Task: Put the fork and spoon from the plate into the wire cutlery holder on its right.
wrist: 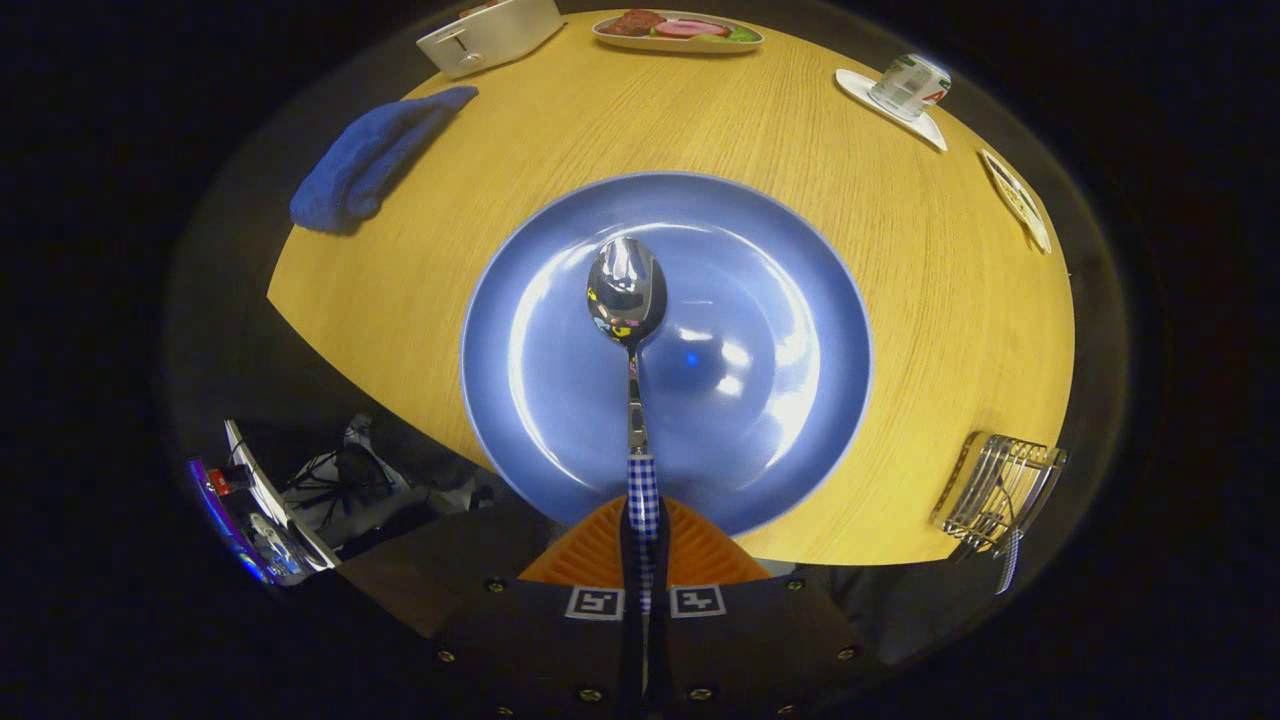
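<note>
Nearest, gripper (643, 560) with both fingers pressed together on the blue-and-white checked handle of a polished steel spoon (629, 300). Bowl of spoon pointing straight ahead, poised over the middle of a round glossy blue plate (800, 300); whether touching it or lifted, hard to tell. Plate bare otherwise, its near rim at the edge of the round pale wooden table (900, 250). Right of plate, near table's edge, a wire cutlery holder (1000, 485) with a checked-handled fork (1012, 560) in it. Broad open wood between plate and holder. Further left, a crumpled blue cloth (365, 160). Beyond, a white toaster (490, 35), a food dish (678, 28), a can (908, 85) on a white saucer (930, 128).
</note>
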A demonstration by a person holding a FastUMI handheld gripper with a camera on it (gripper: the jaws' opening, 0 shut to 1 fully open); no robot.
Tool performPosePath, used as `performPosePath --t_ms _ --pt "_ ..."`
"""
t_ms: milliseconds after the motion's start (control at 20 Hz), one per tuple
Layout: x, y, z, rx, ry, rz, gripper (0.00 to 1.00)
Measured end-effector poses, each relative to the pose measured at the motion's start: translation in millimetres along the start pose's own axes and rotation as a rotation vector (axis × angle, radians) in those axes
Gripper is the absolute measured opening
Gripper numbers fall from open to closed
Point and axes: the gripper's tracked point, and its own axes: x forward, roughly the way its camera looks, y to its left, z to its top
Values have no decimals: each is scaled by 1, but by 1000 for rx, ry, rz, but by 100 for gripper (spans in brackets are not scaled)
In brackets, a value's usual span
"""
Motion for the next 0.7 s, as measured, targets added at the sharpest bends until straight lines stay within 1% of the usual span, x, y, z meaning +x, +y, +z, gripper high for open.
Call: performPosePath --t_ms 250,700 --pt "-29 -29 -24 -1 40 -44 3" --pt "-82 -94 -80 99 67 -93 3"
